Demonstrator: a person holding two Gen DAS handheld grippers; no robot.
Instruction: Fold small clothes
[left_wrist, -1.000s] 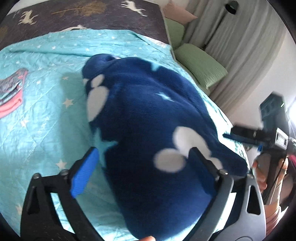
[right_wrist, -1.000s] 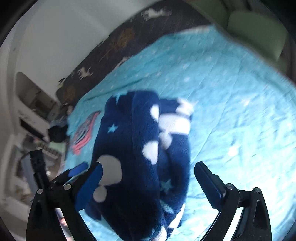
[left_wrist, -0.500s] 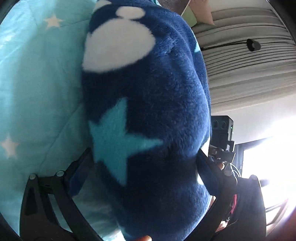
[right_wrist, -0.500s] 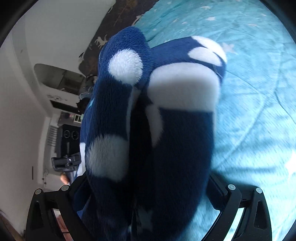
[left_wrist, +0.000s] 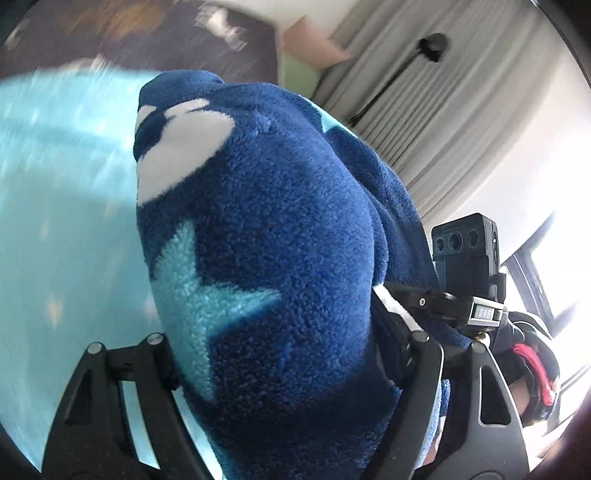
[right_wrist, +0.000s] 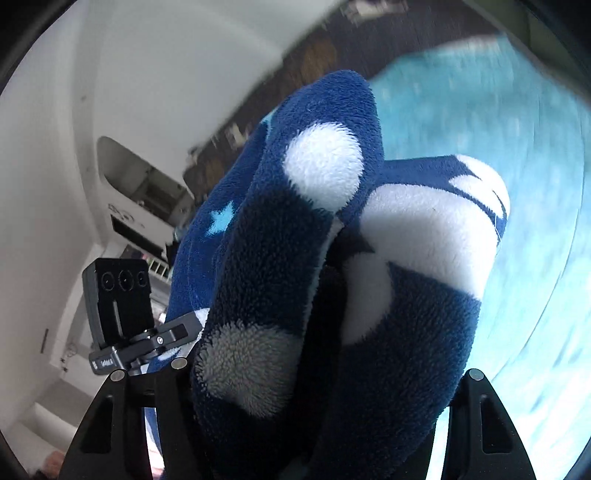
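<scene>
A turquoise star-print bedspread (left_wrist: 55, 221) covers the bed, with pale curtains (left_wrist: 424, 110) behind. A navy fleece garment (left_wrist: 266, 240) with white spots and a light-blue star is bunched and lifted above the bedspread. The left gripper (left_wrist: 280, 354) and the right gripper (right_wrist: 325, 384) each have their jaws closing on thick folds of this garment, which fills both gaps.

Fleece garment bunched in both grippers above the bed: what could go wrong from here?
1. The blue fleece garment sits as a thick wad between the left gripper fingers, whose jaws are closing; layers may be pinched unevenly and slip.
2. In the right gripper, also closing, two rolled folds are caught together, so the fold may come out crooked.
3. The garment blocks both cameras, hiding the turquoise bedspread.
</scene>
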